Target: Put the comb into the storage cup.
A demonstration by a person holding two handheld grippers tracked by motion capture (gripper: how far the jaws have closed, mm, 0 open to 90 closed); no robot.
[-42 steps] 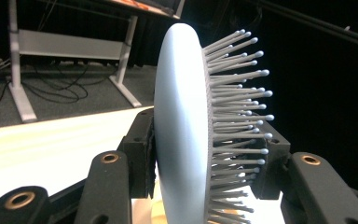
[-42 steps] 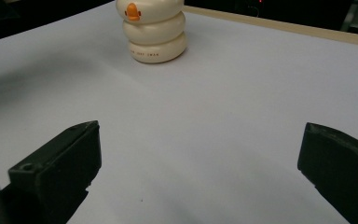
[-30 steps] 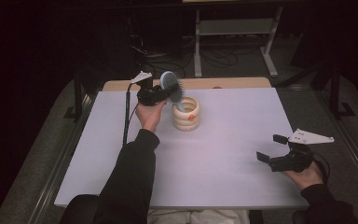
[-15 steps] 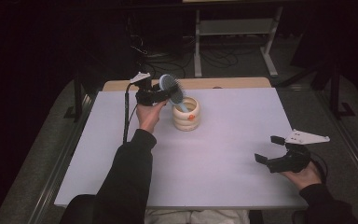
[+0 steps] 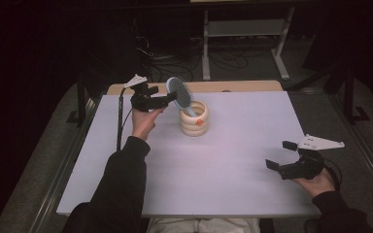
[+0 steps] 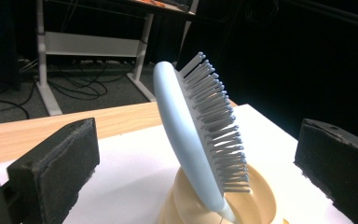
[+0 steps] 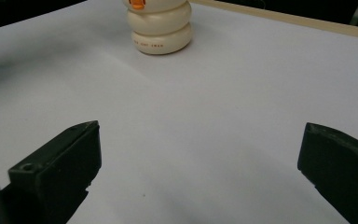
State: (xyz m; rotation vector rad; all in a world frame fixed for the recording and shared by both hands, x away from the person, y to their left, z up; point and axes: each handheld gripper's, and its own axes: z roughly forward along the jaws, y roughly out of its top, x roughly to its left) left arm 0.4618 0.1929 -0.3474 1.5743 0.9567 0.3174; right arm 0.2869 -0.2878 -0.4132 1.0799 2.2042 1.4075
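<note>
- The white table top lies bare around the work; a light wooden strip runs along its far edge, and beyond it a pale metal stand rises from a dark floor strewn with cables.
- Nothing stands between the left gripper and the cream, ring-stacked plastic holder with an orange mark, which sits toward the far side of the table.
- A light blue oval plastic hairbrush with pale bristles stands in that holder handle-down, its head tilted up and out of the rim.
- The left gripper's jaws have just been opening; they stand wide, the brush head between them, both pads clear of it, gripping nothing.
- The right gripper rests near the table's right edge, well apart from the holder, jaws spread wide and empty.
</note>
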